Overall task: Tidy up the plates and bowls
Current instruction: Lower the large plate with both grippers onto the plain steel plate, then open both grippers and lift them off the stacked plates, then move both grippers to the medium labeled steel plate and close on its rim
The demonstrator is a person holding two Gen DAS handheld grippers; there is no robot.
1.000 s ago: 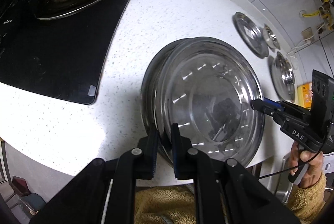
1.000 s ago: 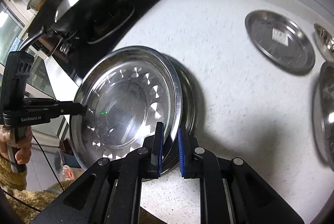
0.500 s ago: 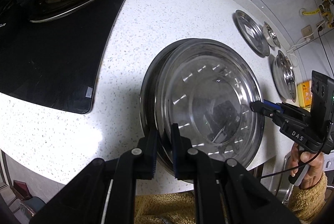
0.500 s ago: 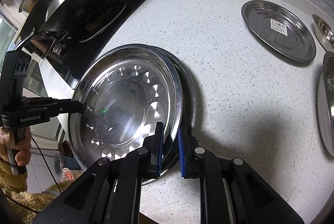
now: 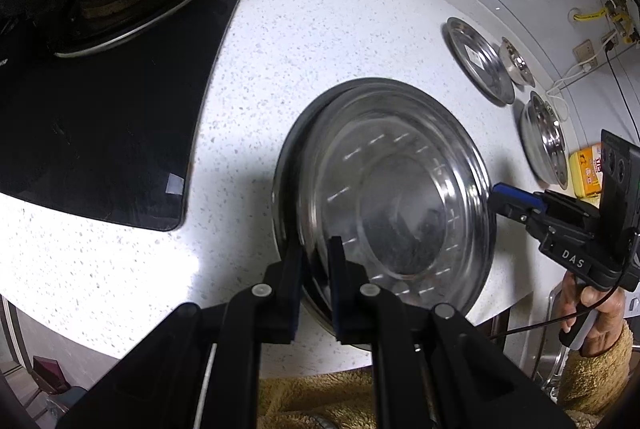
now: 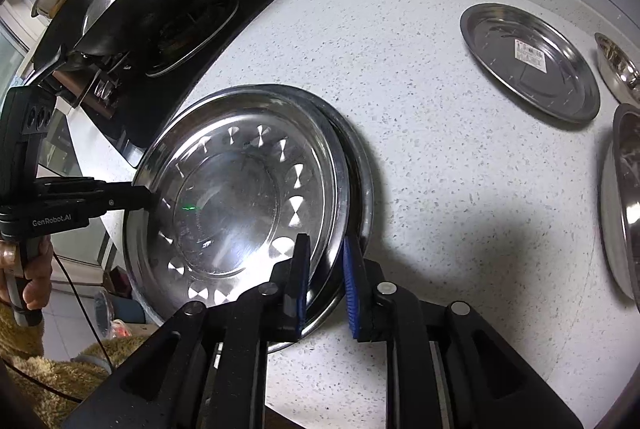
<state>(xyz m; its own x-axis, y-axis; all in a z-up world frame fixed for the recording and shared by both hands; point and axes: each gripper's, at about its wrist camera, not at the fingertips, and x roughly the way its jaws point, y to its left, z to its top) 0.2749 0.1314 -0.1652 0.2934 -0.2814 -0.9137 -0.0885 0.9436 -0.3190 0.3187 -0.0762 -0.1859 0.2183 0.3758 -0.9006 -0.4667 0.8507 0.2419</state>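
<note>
Right tool (image 6: 325, 281) jaws just opening, rim between pads, releasing top plate (image 6: 236, 201) onto lower plate (image 6: 362, 181); left tool (image 5: 316, 271) clenching opposite rim. Stacking step ending. Next: left letting go, both reaching labelled plate (image 6: 528, 61) across worktop (image 6: 440, 189).

Top steel plate settles onto the plate beneath as the right jaws loosen.

The upper plate (image 6: 240, 197), which a second ago was tipped up off the lower plate (image 6: 360, 173) with a wide dark gap along its right rim, now lies nearly flat on it, and only a thin crescent of the lower plate shows on the white desk (image 6: 440, 189). The right gripper (image 6: 326, 281) has just been opening: its blue-padded jaws, earlier pinched close on the rim, now stand visibly wider, with the plate's edge between them, the left pad close to it and the right pad apart from it.
</note>
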